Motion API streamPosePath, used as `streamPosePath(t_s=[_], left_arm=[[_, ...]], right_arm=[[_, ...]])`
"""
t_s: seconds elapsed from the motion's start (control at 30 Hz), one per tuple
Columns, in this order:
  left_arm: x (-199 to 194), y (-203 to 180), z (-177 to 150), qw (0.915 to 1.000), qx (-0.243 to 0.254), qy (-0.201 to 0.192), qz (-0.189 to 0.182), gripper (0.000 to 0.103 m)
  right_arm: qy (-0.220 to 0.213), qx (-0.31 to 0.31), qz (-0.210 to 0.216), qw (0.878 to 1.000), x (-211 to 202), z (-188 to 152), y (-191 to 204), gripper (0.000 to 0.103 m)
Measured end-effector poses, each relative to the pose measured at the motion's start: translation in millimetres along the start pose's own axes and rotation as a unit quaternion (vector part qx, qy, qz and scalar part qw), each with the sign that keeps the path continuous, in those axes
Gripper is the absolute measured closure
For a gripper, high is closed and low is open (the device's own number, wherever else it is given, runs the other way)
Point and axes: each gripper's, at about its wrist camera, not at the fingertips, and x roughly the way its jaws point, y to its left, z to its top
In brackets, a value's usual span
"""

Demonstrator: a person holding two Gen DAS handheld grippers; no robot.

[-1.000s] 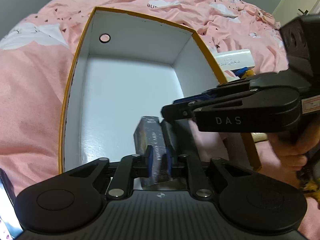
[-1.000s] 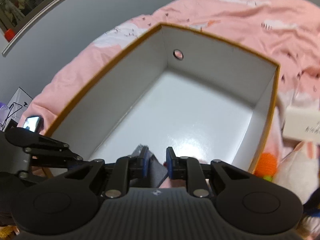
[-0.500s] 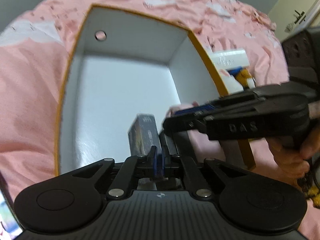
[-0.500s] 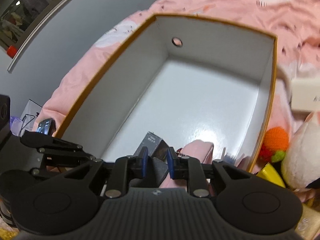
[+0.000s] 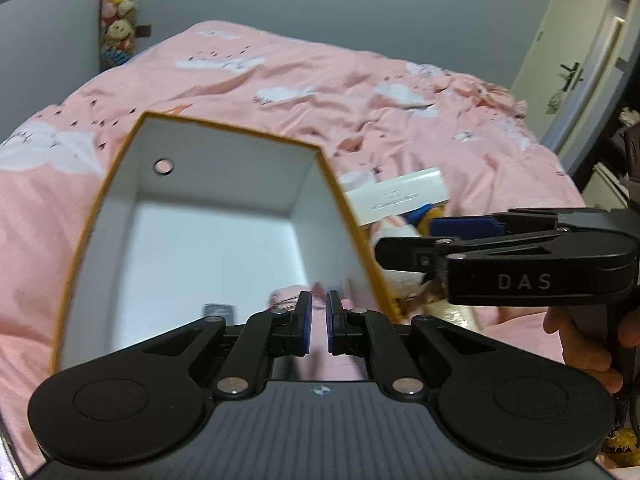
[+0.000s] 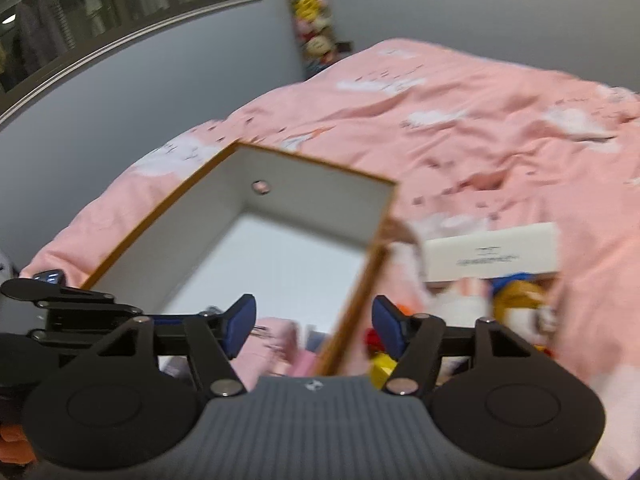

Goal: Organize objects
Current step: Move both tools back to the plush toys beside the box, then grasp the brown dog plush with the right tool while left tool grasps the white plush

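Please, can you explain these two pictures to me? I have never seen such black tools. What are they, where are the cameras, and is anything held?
These are two hand-held black grippers, one in each hand of a person; each carries a camera looking along its fingers. The left gripper is shut and holds nothing. The right gripper has just been opening and holds nothing. Below them, an open white box with orange edges lies on a pink bedspread. Inside are a small dark carton and a pink cloth item. Beside it lie a flat white box and soft toys.

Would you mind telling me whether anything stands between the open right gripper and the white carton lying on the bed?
Yes: toys. The right gripper straddles the box wall, and soft toys lie in front of the white carton.
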Motion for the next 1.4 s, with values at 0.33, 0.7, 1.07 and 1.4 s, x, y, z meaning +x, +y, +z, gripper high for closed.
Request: streamPosePath(t_s=[0.33,0.7,1.07,1.4], left_arm=[[10,-40,9,0.9984,0.034,0.004,-0.044,0.092],[38,-80,14,0.9923,0.089,0.048,-0.072,0.092],[79,-113,34,0.9818,0.164,0.083,-0.049,0.060],[128,-136,51,0.9630,0.238,0.122,-0.032,0.051]], right_arm=[[-0.065,0.056,-0.116,0.989,-45,-29,-46,0.014],[0.001,0.116,-0.158,0.981,-39,-66,-96,0.037],[0.025,0.132,-0.104,0.985,-18,-60,-116,0.046],[0.048,0.098,-0.074,0.991,26,-45,-141,0.060]])
